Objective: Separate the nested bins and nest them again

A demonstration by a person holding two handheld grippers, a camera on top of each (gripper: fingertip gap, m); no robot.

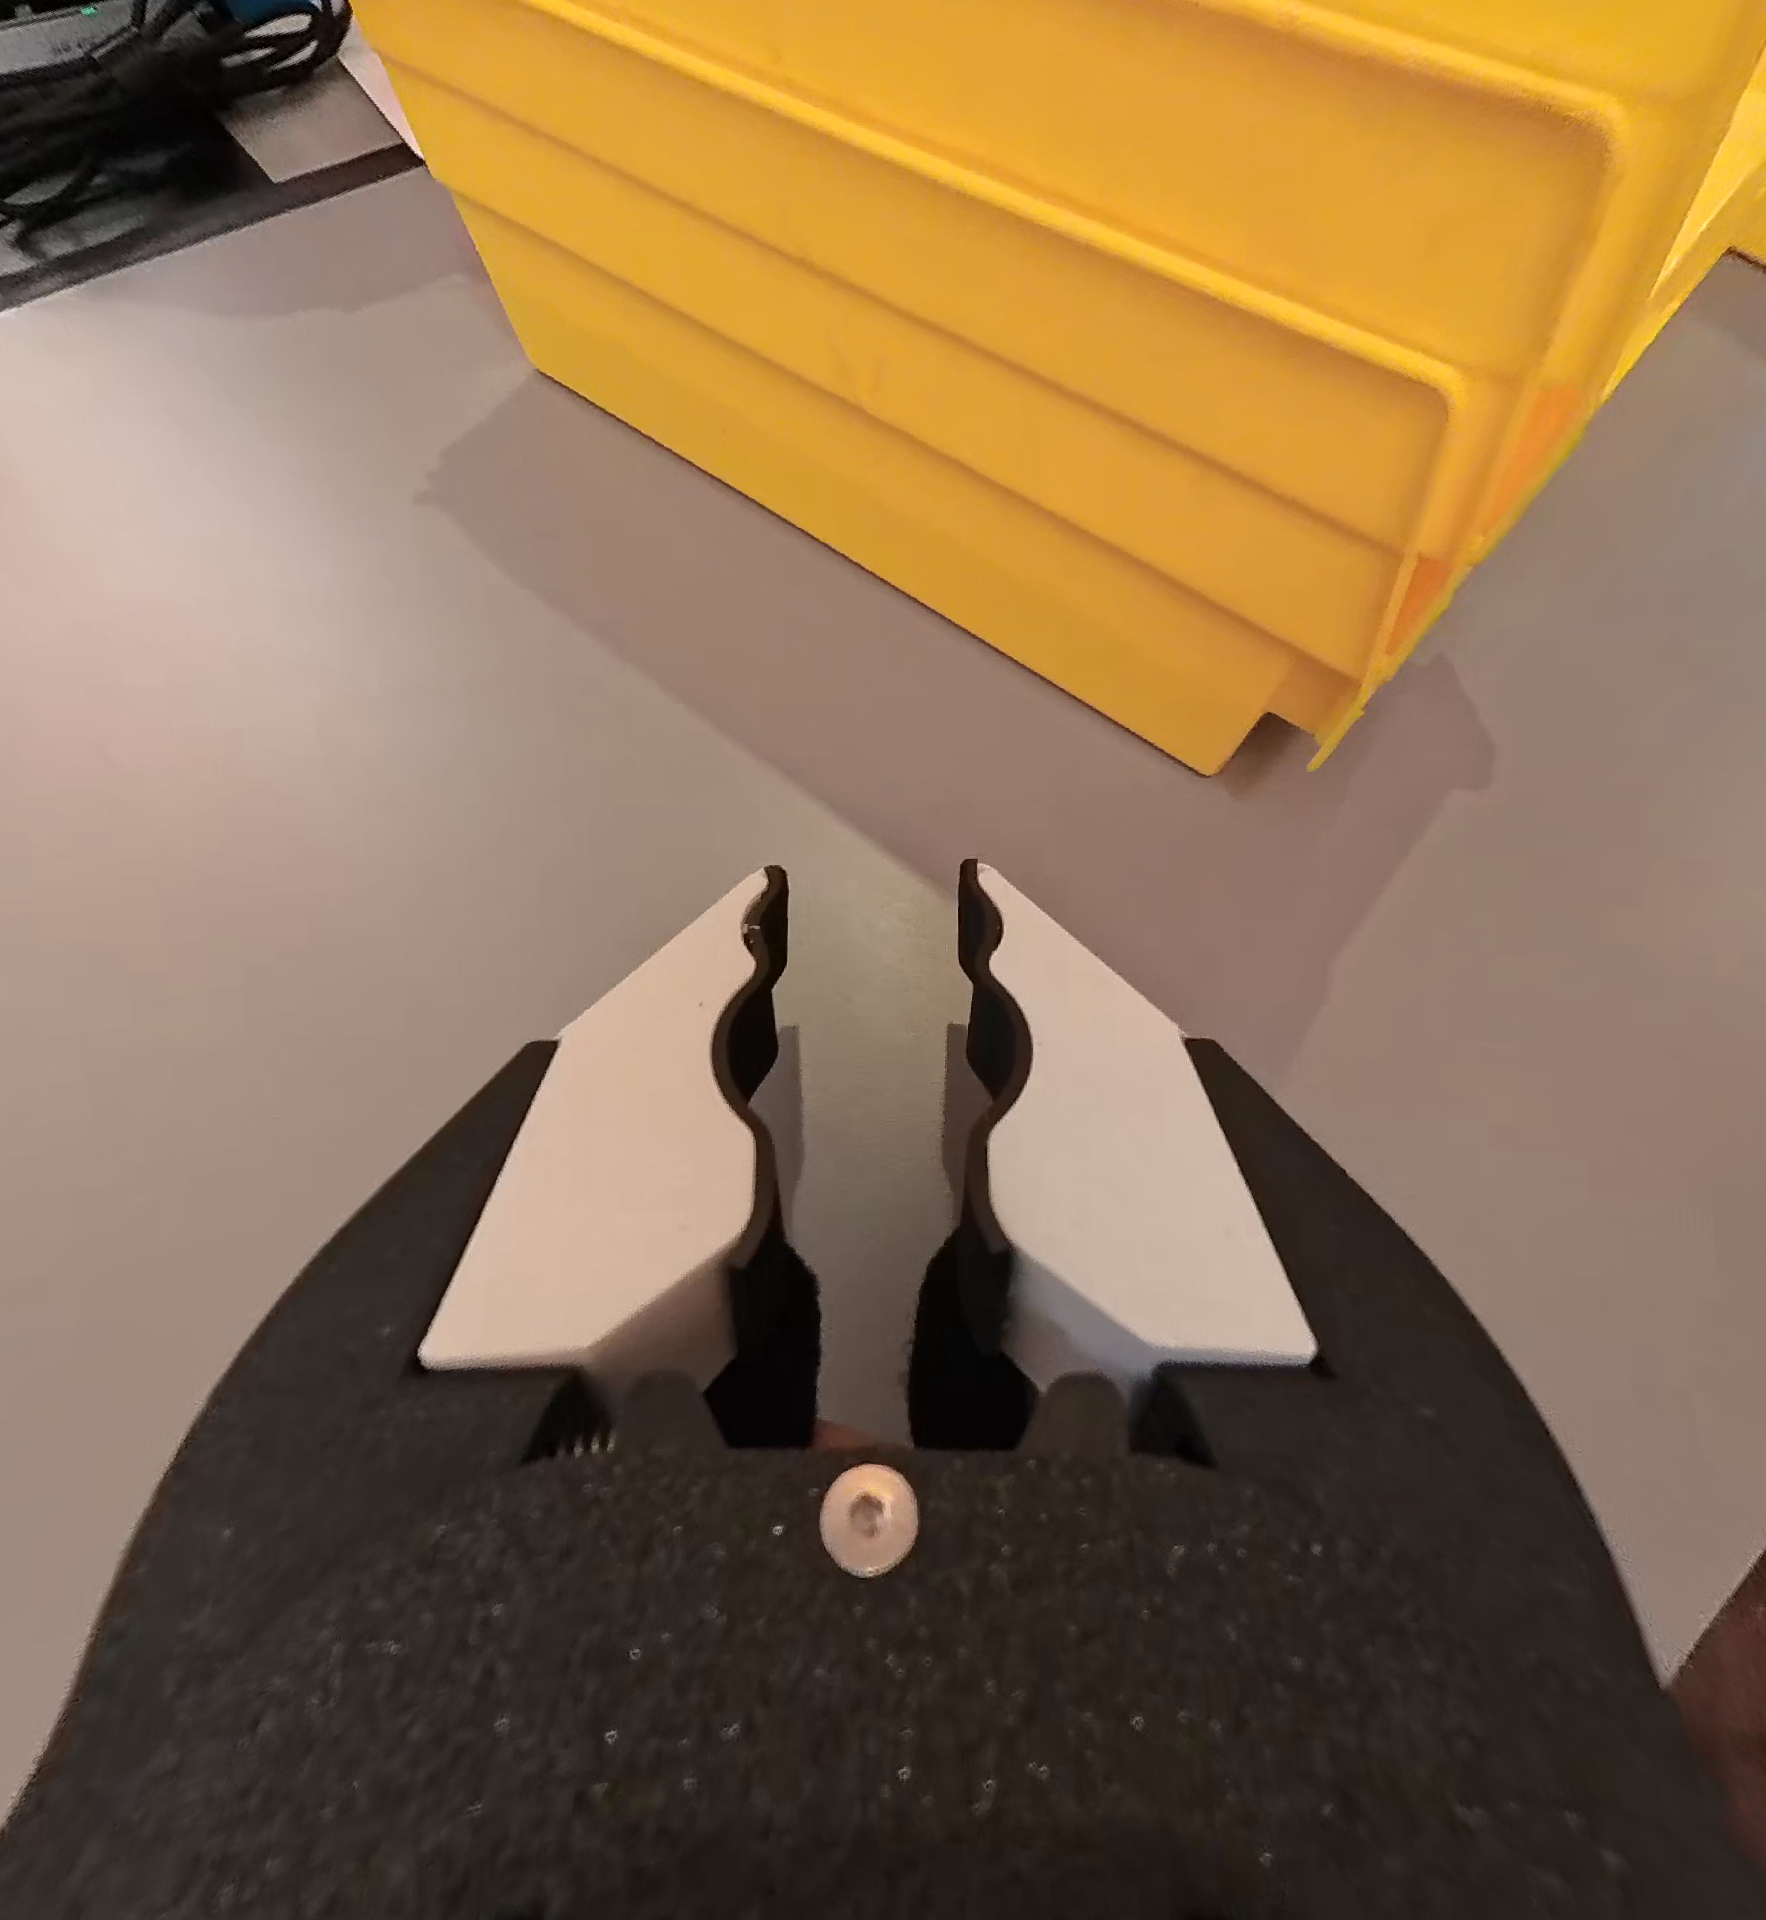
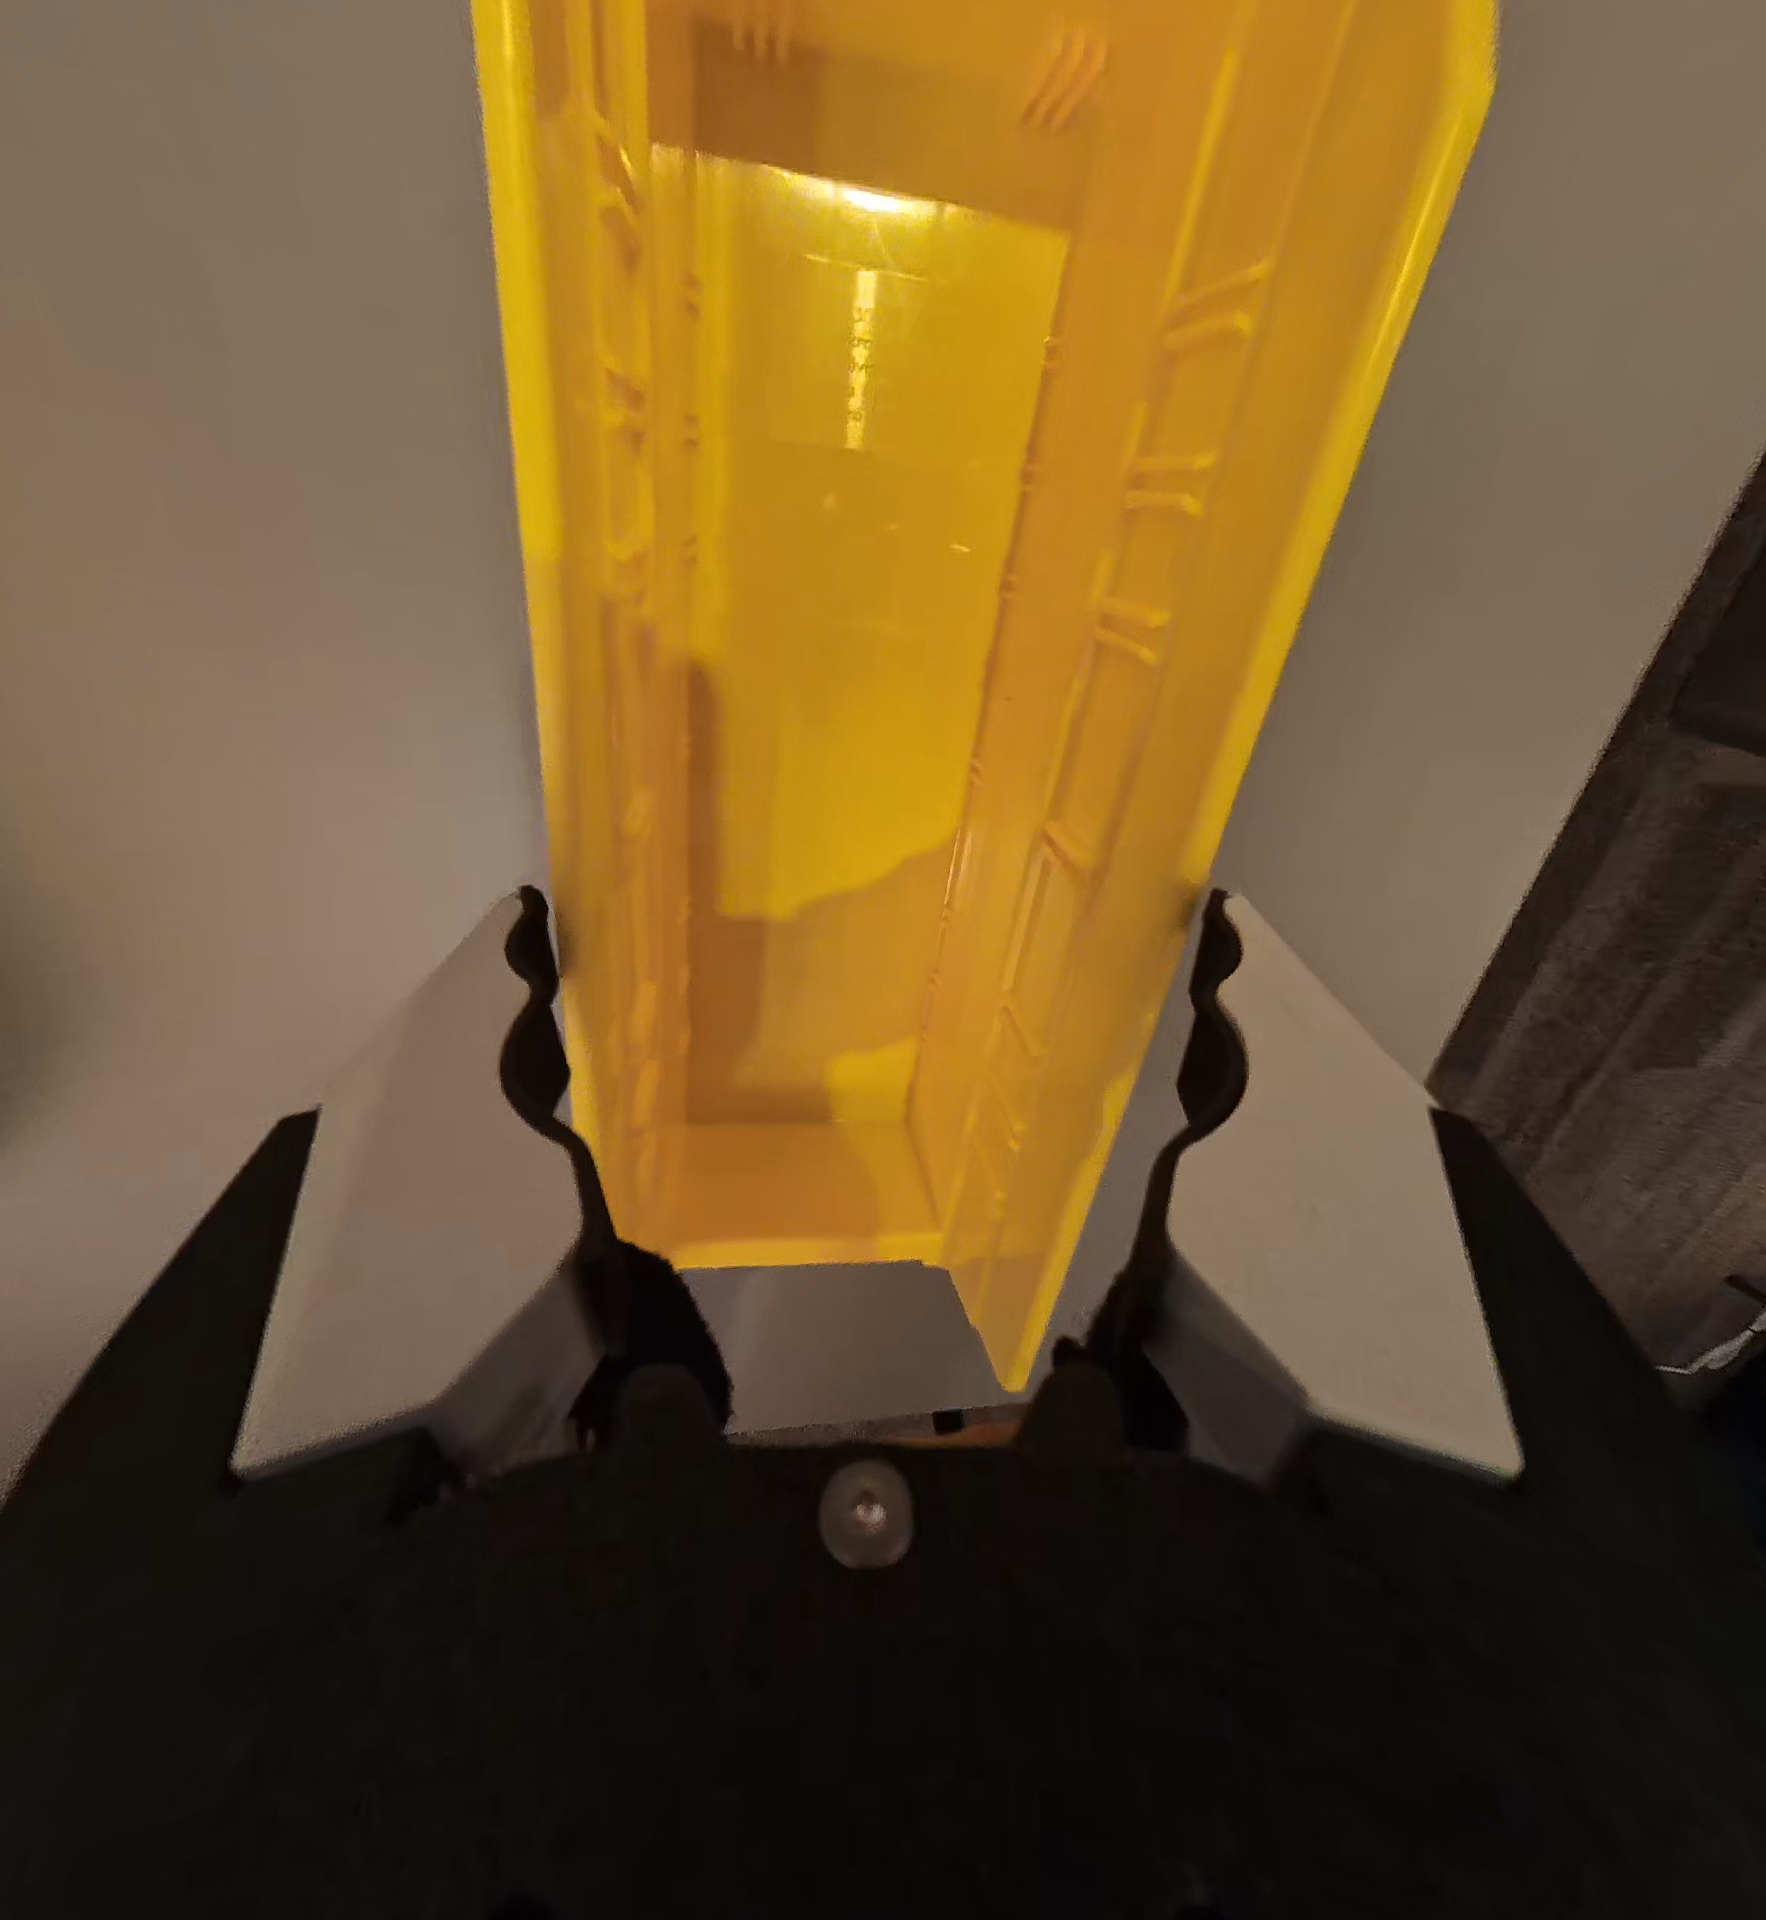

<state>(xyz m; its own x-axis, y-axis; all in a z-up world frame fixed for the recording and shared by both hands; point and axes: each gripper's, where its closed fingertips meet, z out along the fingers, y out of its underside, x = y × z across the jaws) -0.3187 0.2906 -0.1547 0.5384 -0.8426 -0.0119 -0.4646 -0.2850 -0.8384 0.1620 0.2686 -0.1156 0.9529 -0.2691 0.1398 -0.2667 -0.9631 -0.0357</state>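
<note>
Grey counter [image 1: 235, 644] is carrying nested yellow bins [image 1: 1014, 343] at upper right of frame; left gripper [image 1: 874, 883] is hovering short of them, jaws parted, empty. Right gripper [image 2: 874, 909] jaws are gripping a single yellow bin [image 2: 858, 623], centre frame.

Black foam tongs [image 1: 874, 883], grey fingers [image 1: 640, 1132], silver screw [image 1: 868, 1520]

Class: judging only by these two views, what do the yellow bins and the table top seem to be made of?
Yellow bins: likely moulded plastic, smooth, slightly glossy; the one between the right tool's fingers lets light glow through. Table top: matte grey, perhaps laminate; uncertain.
</note>
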